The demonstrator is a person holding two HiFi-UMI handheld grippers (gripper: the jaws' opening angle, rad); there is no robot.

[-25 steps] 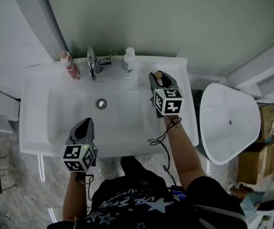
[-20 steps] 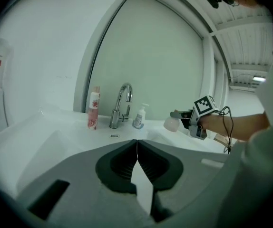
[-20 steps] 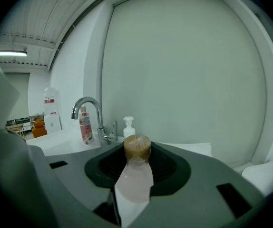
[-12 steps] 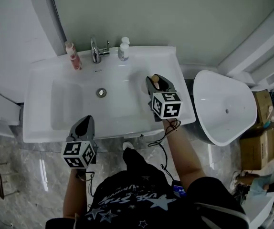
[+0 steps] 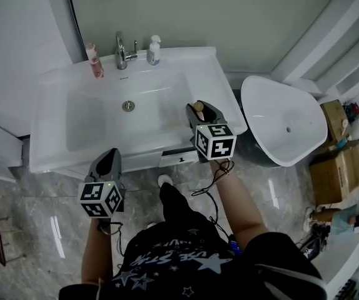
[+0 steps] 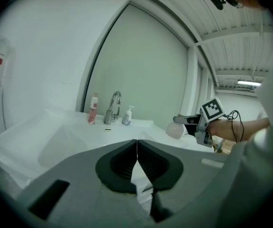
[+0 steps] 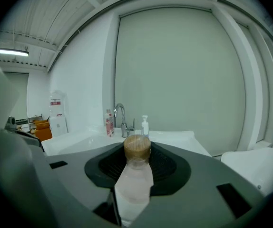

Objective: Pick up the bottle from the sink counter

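Pale pink bottle (image 7: pixel 134 179) w/ brown cap, white sink (image 5: pixel 51 86), chrome tap (image 5: pixel 121 50), blk/wht marker cube (image 5: pixel 216 141)

A pink tube (image 5: pixel 93 60) and a pump dispenser (image 5: pixel 153 50) flank the chrome tap (image 5: pixel 121 50). A white toilet bowl (image 5: pixel 286 127) stands beside cardboard boxes (image 5: pixel 333 180).
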